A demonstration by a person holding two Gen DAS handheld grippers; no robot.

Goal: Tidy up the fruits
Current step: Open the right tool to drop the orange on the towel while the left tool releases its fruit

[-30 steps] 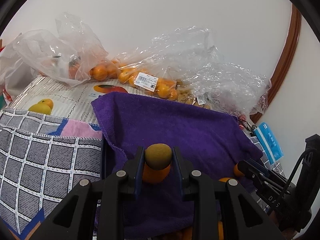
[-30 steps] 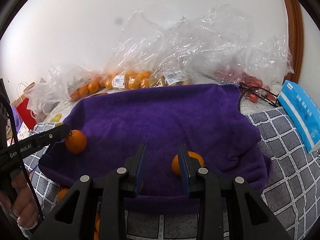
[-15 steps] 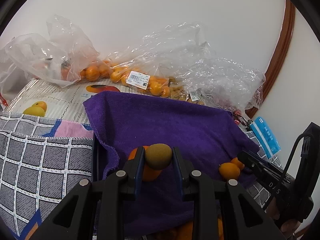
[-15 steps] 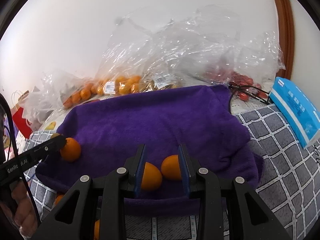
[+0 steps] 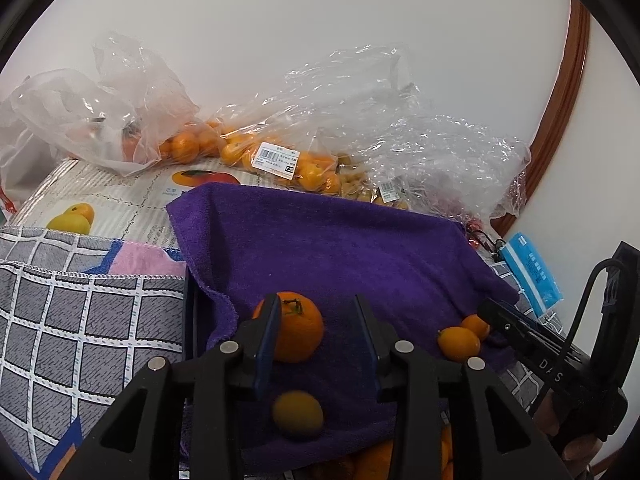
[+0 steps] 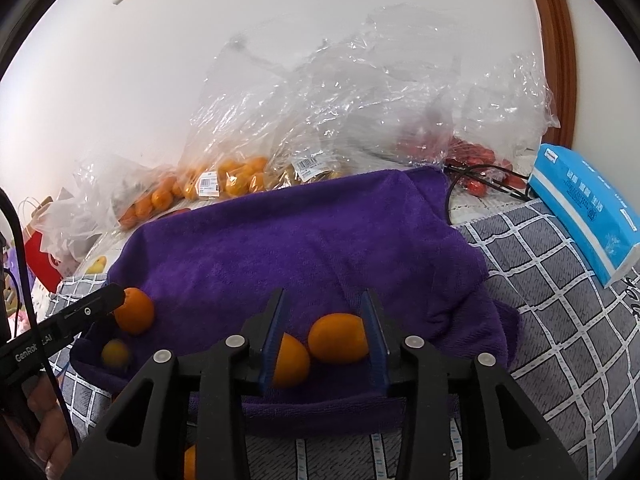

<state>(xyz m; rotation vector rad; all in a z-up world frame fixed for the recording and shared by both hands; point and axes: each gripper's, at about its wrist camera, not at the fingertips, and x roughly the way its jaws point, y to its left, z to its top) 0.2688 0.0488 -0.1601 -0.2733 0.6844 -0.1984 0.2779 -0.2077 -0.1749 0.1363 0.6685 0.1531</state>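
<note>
A purple towel [image 5: 332, 248] lies spread out, also in the right wrist view [image 6: 304, 248]. My left gripper [image 5: 316, 316] is open above it. A blurred greenish-yellow fruit [image 5: 298, 414] is loose below its fingers, by an orange [image 5: 298, 332] on the towel. Two small oranges [image 5: 460, 342] lie at the towel's right. My right gripper [image 6: 324, 312] is open over these two oranges [image 6: 338, 338]. The left gripper's finger [image 6: 92, 308] shows at the left beside an orange [image 6: 134, 310] and the blurred fruit [image 6: 116, 354].
Clear plastic bags of oranges [image 5: 276, 160] and other fruit [image 6: 320, 128] lie along the wall behind the towel. A blue tissue pack [image 6: 584, 208] lies at the right on the grey checked cloth [image 6: 560, 320]. More oranges [image 5: 384, 460] sit below the towel's front edge.
My left gripper has opened and let go of the greenish-yellow fruit, which is dropping onto the towel. My right gripper has drawn back and up, with two oranges now between its fingers in view.
</note>
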